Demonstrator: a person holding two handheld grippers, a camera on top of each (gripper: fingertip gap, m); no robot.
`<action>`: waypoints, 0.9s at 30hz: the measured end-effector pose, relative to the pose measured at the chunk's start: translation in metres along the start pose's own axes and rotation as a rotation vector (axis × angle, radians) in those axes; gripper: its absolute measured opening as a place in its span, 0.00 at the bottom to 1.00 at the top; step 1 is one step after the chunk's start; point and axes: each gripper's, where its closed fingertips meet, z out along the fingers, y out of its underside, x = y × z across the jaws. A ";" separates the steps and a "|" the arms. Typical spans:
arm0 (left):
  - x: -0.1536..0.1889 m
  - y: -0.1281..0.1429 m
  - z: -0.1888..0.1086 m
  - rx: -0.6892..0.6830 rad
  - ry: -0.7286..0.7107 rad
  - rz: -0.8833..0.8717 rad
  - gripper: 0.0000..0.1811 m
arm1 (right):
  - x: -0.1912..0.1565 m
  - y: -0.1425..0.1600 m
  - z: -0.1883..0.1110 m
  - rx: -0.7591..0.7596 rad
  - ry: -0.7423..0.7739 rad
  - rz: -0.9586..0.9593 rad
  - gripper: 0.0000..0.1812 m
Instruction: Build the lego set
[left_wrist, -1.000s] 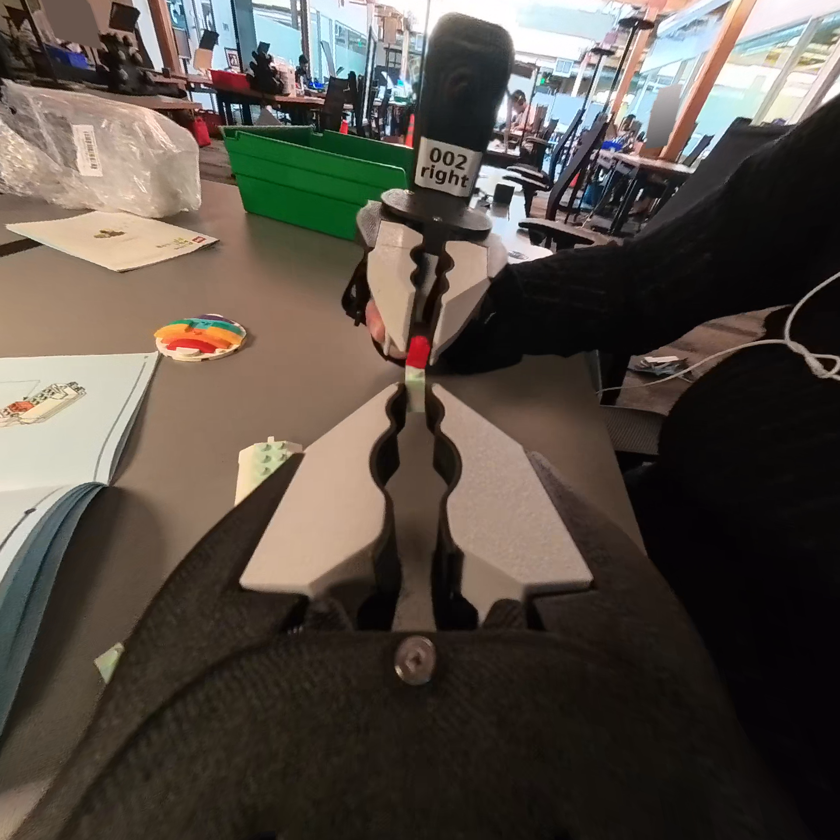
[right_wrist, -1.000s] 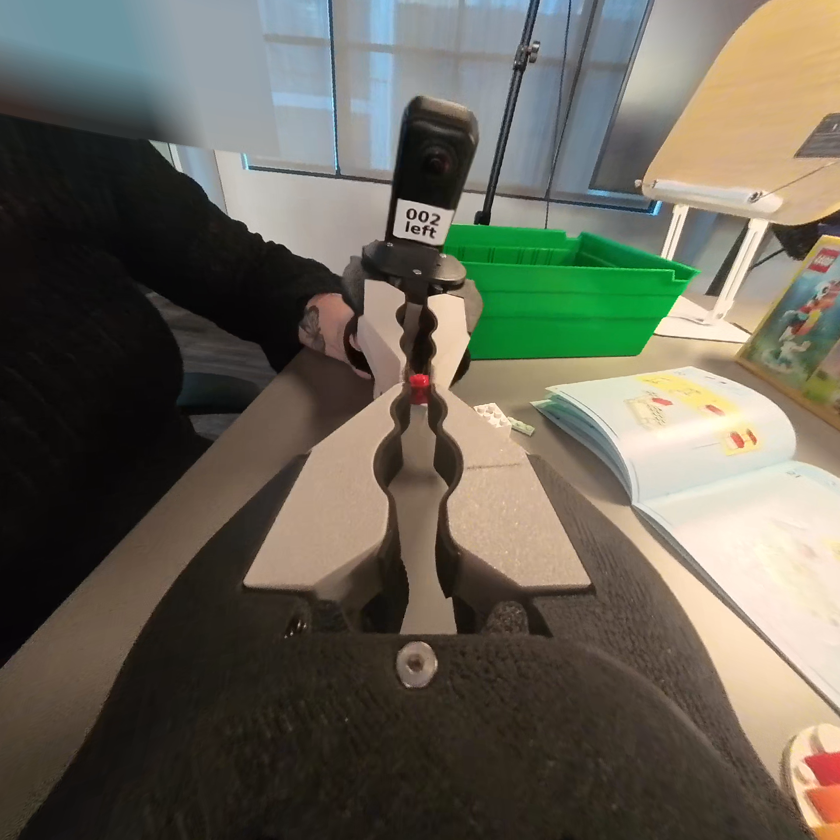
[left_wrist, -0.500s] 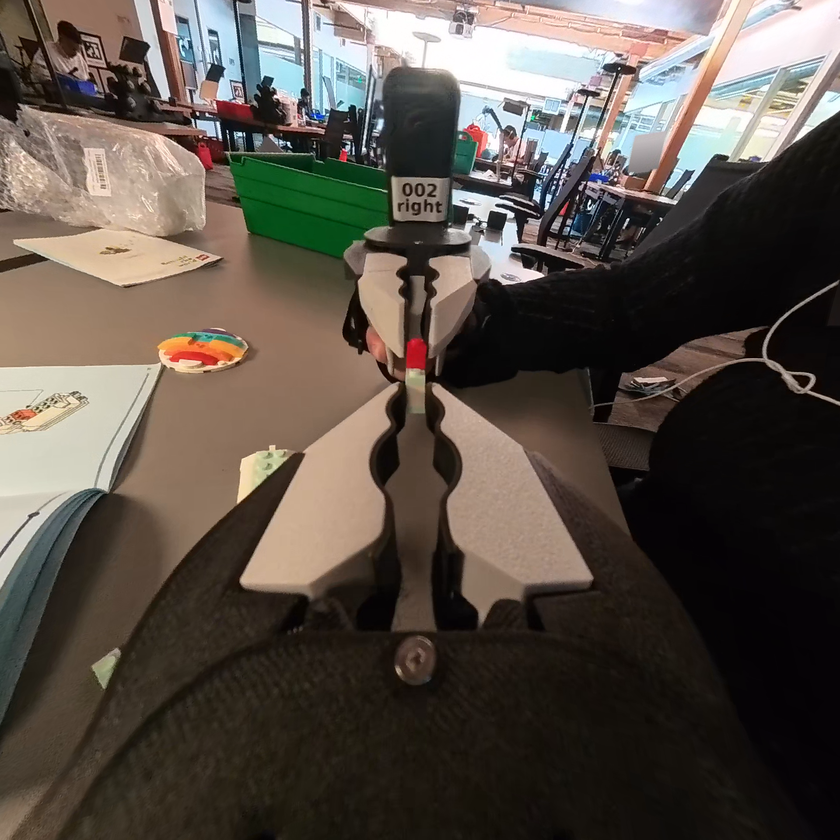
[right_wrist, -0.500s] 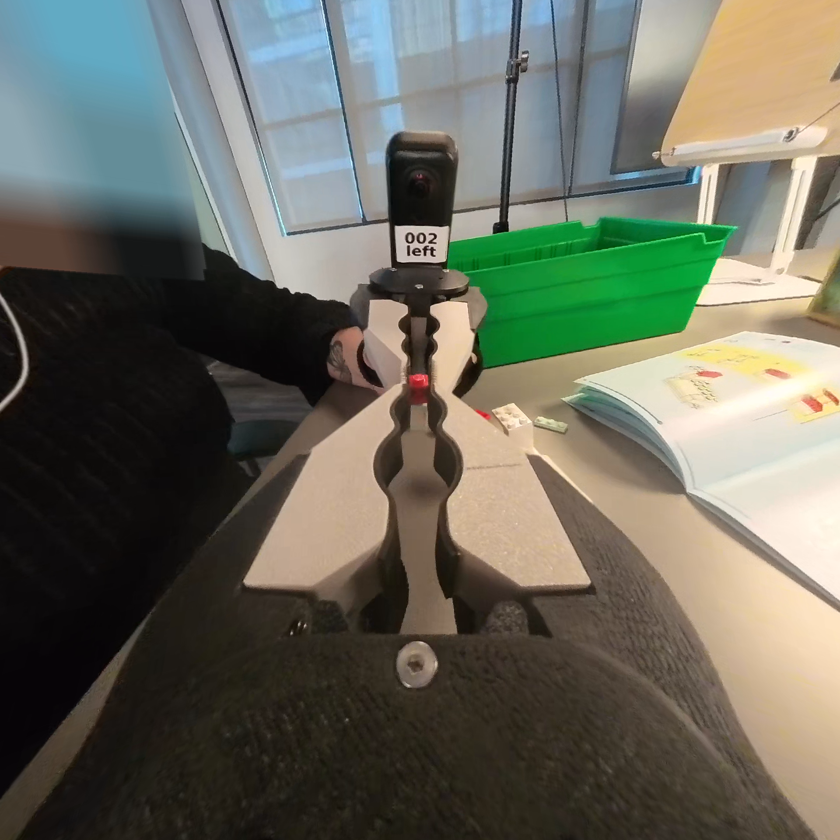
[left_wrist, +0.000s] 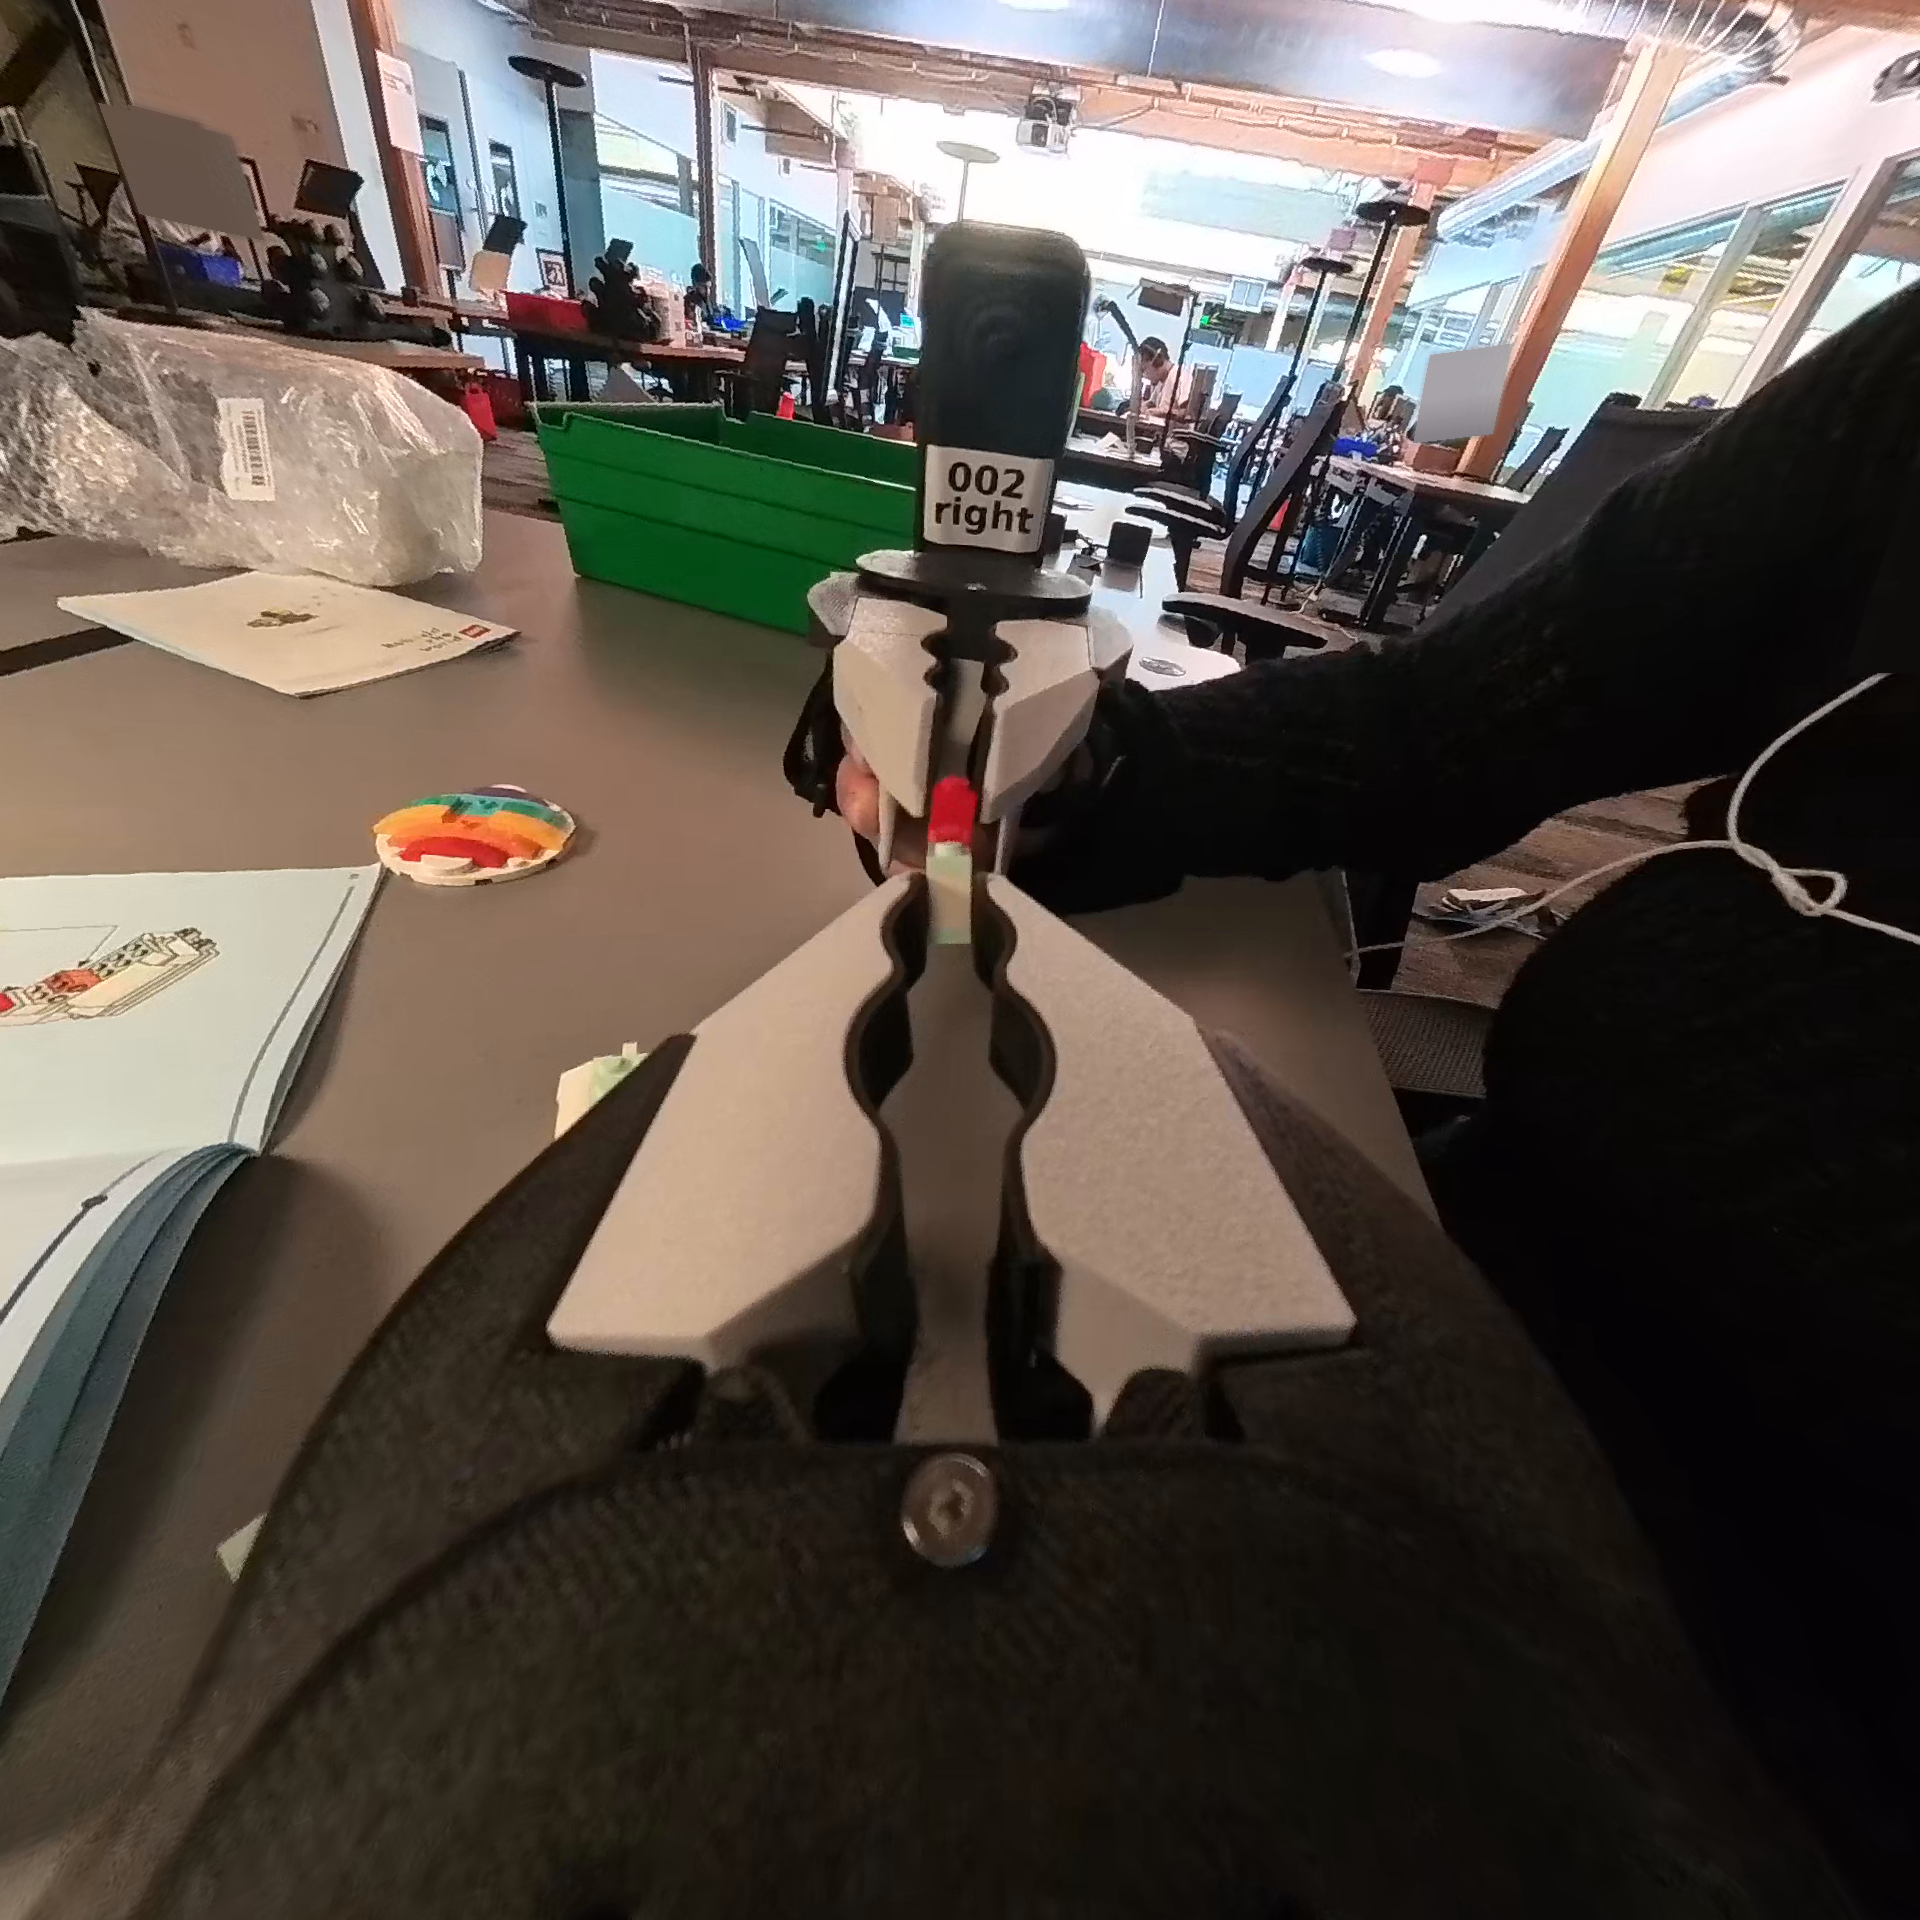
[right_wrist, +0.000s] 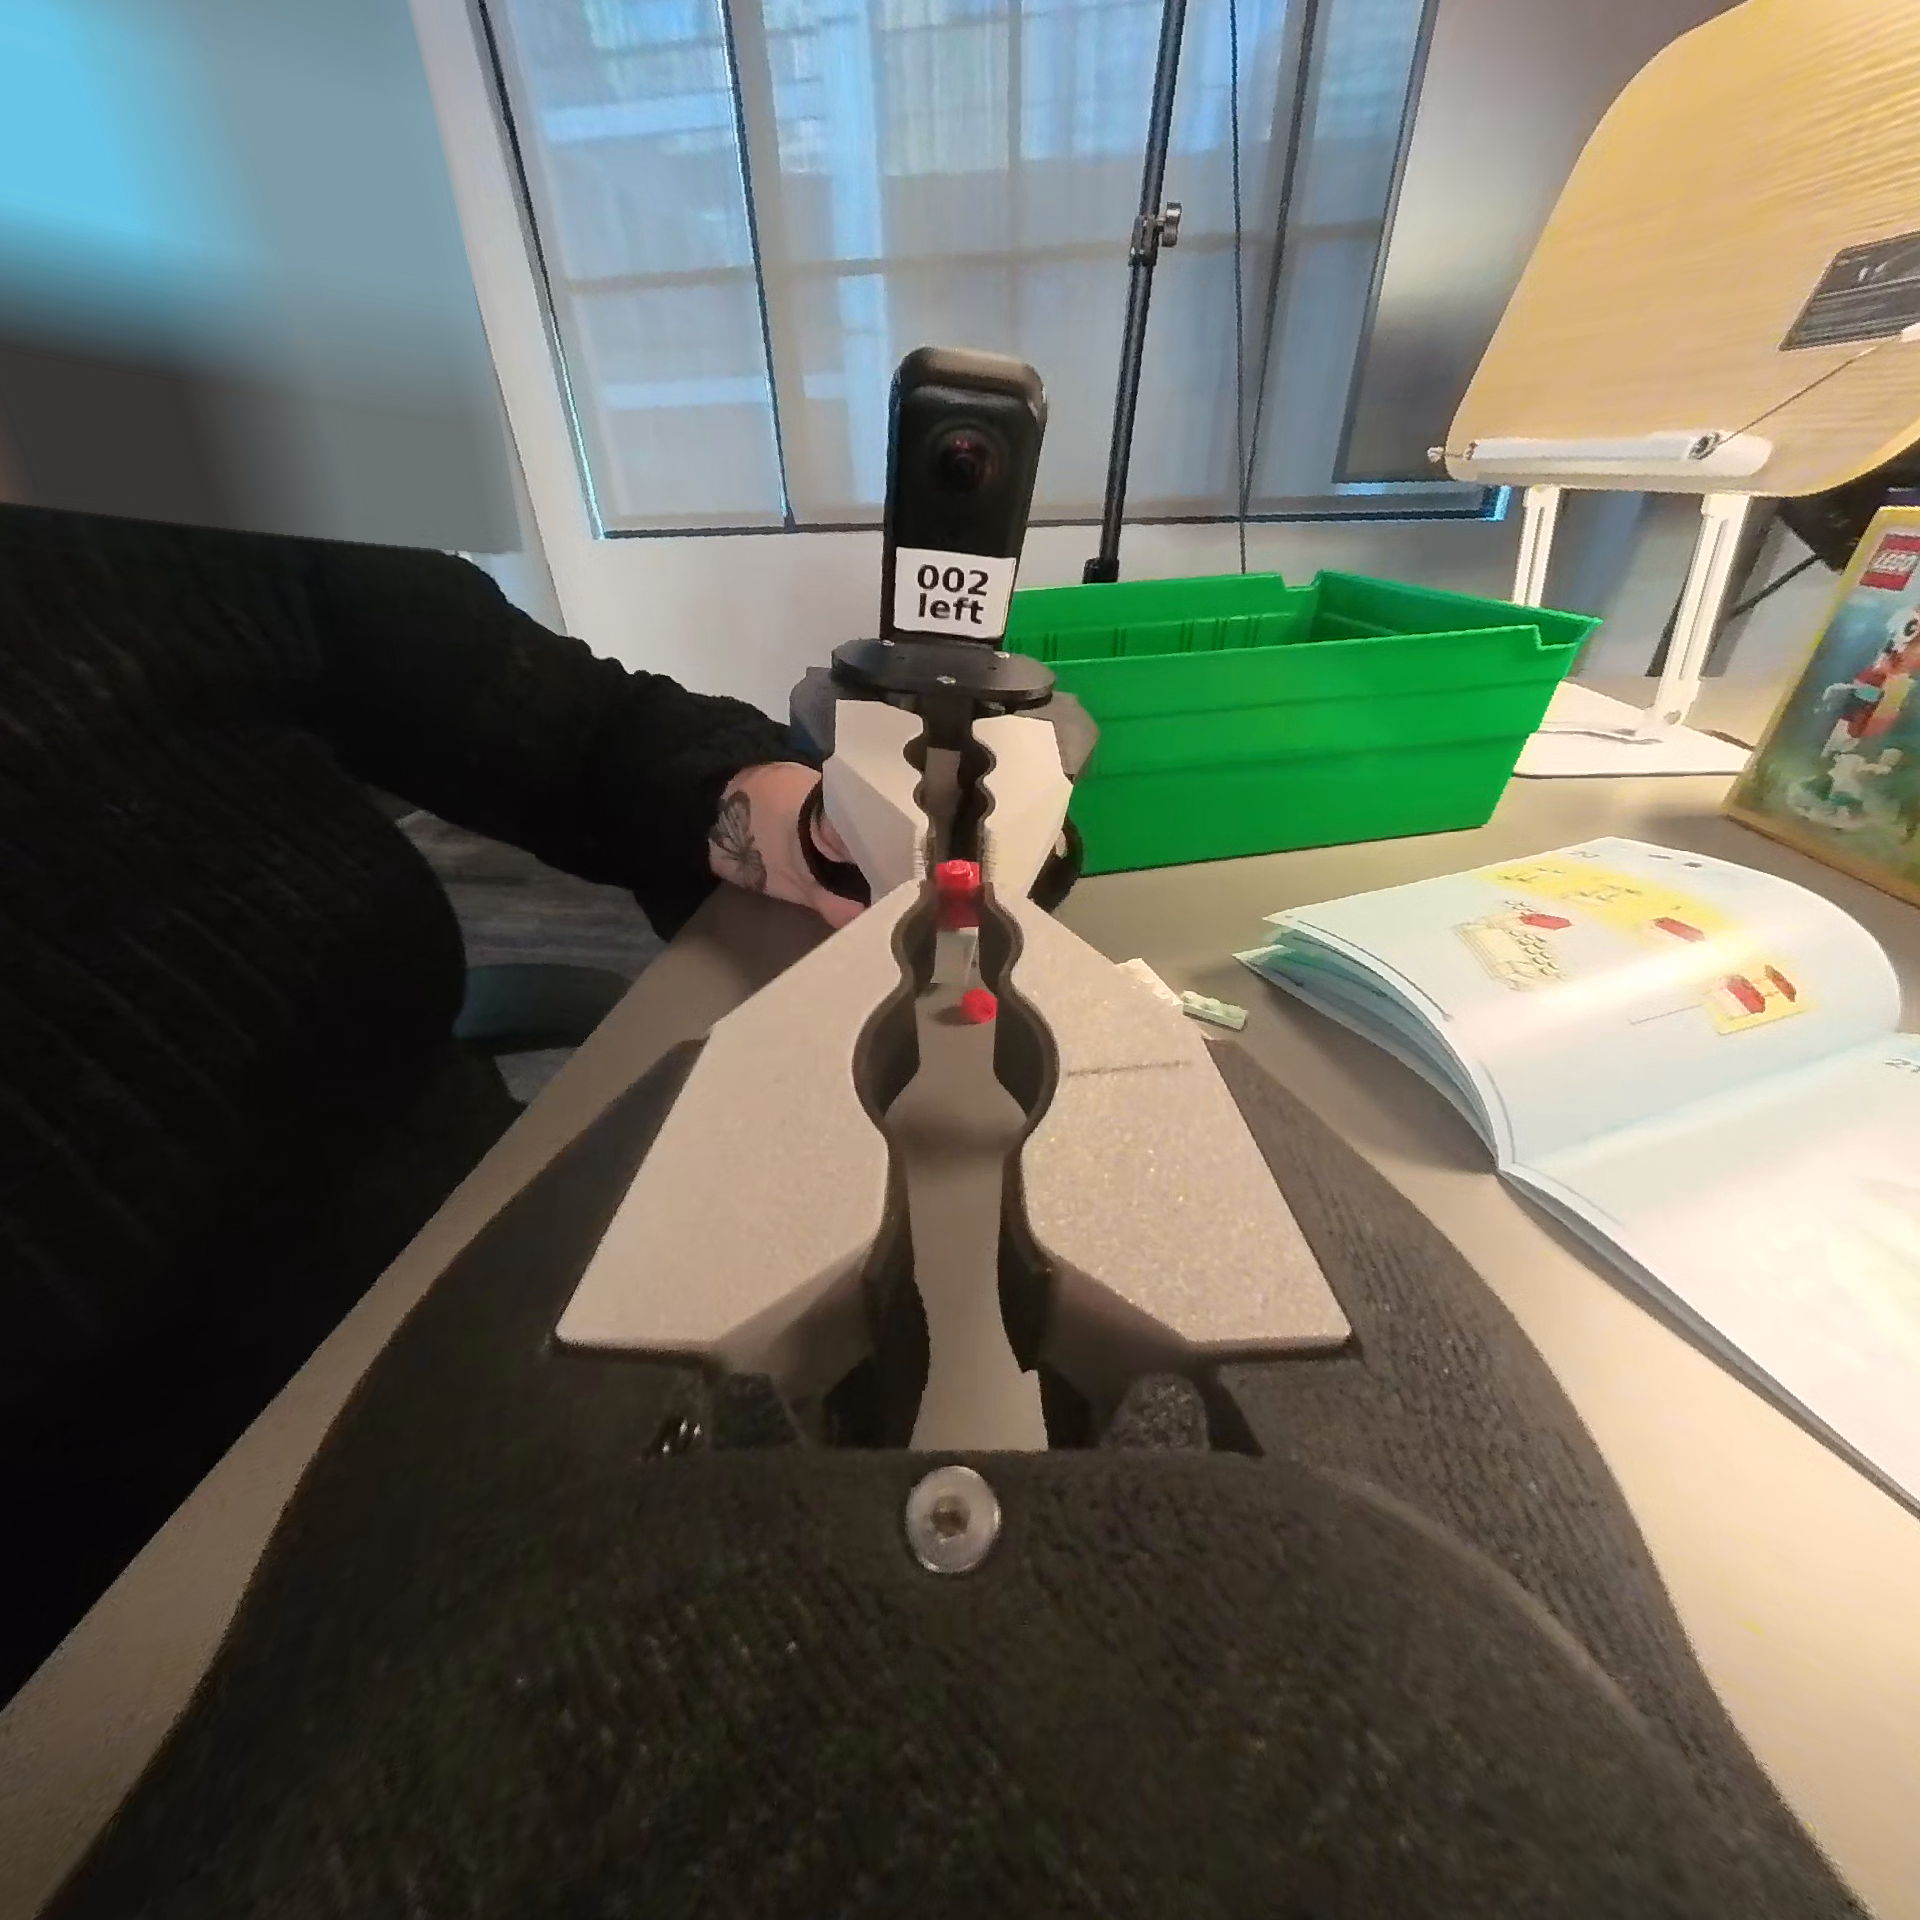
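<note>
My left gripper (left_wrist: 948, 894) is shut on a small pale green and white piece (left_wrist: 951, 914) and holds it above the grey table (left_wrist: 644, 810). A red stud piece (left_wrist: 951, 826) sits on top of it, also in the right wrist view (right_wrist: 956, 883). My right gripper (right_wrist: 956, 906) faces the left one tip to tip. Its jaws stand slightly apart around the red piece. A second small red piece (right_wrist: 975, 1006) shows lower in the gap between the right fingers. I cannot tell whether it rests on the table.
A green bin (left_wrist: 727, 520) stands at the back. An open instruction book (right_wrist: 1610, 1018) lies beside the grippers, with a white brick (left_wrist: 597, 1075) and a pale green plate (right_wrist: 1216, 1006) near it. A rainbow disc (left_wrist: 473, 836), a booklet (left_wrist: 291, 629), a plastic bag (left_wrist: 208, 457) and a set box (right_wrist: 1839, 727) lie farther off. From either gripper's tips it is about 10 centimetres to the white brick (left_wrist: 597, 1075).
The right gripper's jaws have parted a little. The red piece now sits on the pale piece in the left gripper. A second red piece now shows between the right fingers.
</note>
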 end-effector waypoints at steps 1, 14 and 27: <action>0.000 0.000 0.000 0.001 0.001 0.000 0.03 | 0.000 0.000 0.000 0.001 -0.001 0.002 0.03; 0.000 -0.012 -0.002 0.095 0.066 -0.167 0.03 | 0.013 -0.006 -0.002 -0.172 0.292 -0.611 0.35; 0.003 -0.009 0.000 0.093 0.143 -0.276 0.03 | 0.008 0.003 0.009 -0.419 0.469 -1.244 0.17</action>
